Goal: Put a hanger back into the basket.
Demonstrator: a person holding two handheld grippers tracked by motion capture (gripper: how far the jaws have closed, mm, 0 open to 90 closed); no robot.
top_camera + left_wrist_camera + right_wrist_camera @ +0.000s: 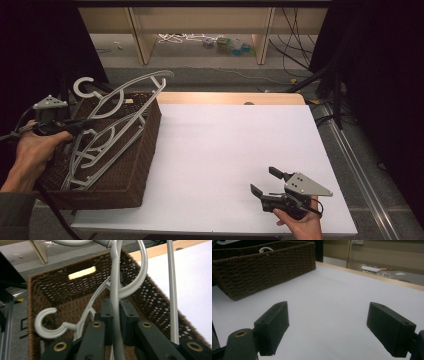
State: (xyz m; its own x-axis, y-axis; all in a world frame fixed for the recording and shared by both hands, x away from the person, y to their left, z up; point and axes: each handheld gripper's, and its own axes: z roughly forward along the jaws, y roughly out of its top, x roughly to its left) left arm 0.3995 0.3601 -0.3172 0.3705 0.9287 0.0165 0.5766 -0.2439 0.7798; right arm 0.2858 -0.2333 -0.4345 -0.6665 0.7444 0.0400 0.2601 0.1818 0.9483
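A brown wicker basket point(141, 165) stands at the table's left edge and holds several grey plastic hangers point(100, 146). My left gripper point(85, 121) is over the basket's left side, shut on one grey hanger point(142, 79) that sticks up and out over the far rim. In the left gripper view the jaws point(115, 303) pinch this hanger's thin bar point(114, 277), and another hanger's hook point(46, 326) lies below in the basket point(62, 287). My right gripper point(265, 180) rests low over the white table near its front right, open with nothing between its fingers point(329, 312).
The white tabletop point(225, 135) stretches right of the basket point(262, 270), with a wooden strip point(230, 98) along its far edge. Beyond it are floor, shelf legs and loose cables point(295, 60). Dark curtains flank both sides.
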